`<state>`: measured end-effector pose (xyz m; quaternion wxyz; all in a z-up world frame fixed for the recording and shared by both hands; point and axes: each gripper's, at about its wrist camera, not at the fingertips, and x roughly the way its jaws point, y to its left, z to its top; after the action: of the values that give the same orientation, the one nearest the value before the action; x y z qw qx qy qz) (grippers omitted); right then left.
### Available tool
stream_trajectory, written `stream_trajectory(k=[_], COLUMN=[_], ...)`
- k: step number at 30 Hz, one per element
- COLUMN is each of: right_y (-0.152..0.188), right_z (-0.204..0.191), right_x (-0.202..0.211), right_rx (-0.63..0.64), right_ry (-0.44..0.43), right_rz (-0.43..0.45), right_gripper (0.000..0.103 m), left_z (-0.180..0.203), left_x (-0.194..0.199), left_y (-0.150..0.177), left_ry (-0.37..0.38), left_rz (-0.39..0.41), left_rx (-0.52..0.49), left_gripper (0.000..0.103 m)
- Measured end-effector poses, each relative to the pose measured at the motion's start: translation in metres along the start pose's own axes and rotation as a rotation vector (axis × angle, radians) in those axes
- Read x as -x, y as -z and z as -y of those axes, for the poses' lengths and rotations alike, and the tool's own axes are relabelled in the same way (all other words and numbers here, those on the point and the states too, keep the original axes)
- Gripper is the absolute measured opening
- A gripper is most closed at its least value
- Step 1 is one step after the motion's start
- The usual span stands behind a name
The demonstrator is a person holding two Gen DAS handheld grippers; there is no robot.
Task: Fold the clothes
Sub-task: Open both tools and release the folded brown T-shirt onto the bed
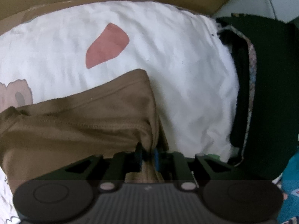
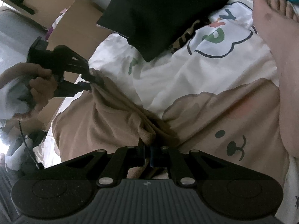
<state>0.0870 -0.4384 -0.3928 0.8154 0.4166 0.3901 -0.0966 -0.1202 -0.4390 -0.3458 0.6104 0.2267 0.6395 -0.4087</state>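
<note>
A tan-brown garment (image 1: 80, 115) lies bunched on a white printed bedsheet (image 1: 168, 59). My left gripper (image 1: 147, 155) is shut on a corner of the garment and holds its edge up. In the right wrist view the same garment (image 2: 104, 119) stretches between both grippers. My right gripper (image 2: 147, 154) is shut on another bunched part of it, low near the sheet (image 2: 186, 78). The left gripper (image 2: 89, 83) also shows in the right wrist view at the left, held in a hand, pinching the garment's far corner.
A folded black garment (image 2: 158, 18) lies on the bed behind; it also shows in the left wrist view (image 1: 271, 85) at the right. Cardboard (image 2: 74, 28) stands along the bed's far side. A bare foot (image 2: 280, 56) rests on the sheet at the right. Teal fabric (image 1: 291, 186) lies at the lower right.
</note>
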Motion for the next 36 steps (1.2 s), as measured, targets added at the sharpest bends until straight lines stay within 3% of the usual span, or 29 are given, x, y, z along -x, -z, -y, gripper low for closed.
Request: stream_trajectory(k=[3, 5, 9, 13, 17, 19, 20, 24, 27, 36], right_y=[0.000, 0.000, 0.002, 0.001, -0.001, -0.001, 0.000, -0.002, -0.005, -0.006], right_z=[0.000, 0.000, -0.019, -0.035, -0.054, -0.059, -0.060, -0.063, -0.066, -0.081], right_x=[-0.001, -0.001, 0.009, 0.022, 0.033, 0.039, 0.043, 0.043, 0.038, 0.022], right_rx=[-0.011, -0.021, 0.021, 0.005, 0.088, 0.144, 0.177, 0.255, 0.299, 0.367], right_ry=[0.014, 0.025, 0.098, 0.107, 0.149, 0.154, 0.164, 0.175, 0.165, 0.154], right_rz=[-0.007, -0.010, 0.003, 0.036, 0.054, 0.064, 0.075, 0.073, 0.063, 0.018], right_gripper=[0.004, 0.005, 0.009, 0.010, 0.012, 0.028, 0.042, 0.044, 0.044, 0.044], left_z=[-0.005, -0.006, -0.017, -0.027, -0.034, -0.041, -0.046, -0.075, -0.098, -0.146], left_x=[0.022, 0.040, 0.079, 0.119, 0.150, 0.159, 0.163, 0.168, 0.163, 0.132], left_y=[-0.001, -0.001, 0.009, 0.029, 0.046, 0.052, 0.056, 0.072, 0.084, 0.140], left_ry=[0.042, 0.043, 0.028, 0.017, 0.019, 0.028, 0.041, 0.083, 0.061, 0.074], left_rz=[0.054, 0.089, 0.139, 0.165, 0.190, 0.207, 0.218, 0.234, 0.245, 0.211], left_rx=[0.017, 0.027, 0.063, 0.105, 0.131, 0.138, 0.149, 0.177, 0.159, 0.224], left_gripper=[0.026, 0.038, 0.038, 0.038, 0.039, 0.039, 0.041, 0.042, 0.049, 0.049])
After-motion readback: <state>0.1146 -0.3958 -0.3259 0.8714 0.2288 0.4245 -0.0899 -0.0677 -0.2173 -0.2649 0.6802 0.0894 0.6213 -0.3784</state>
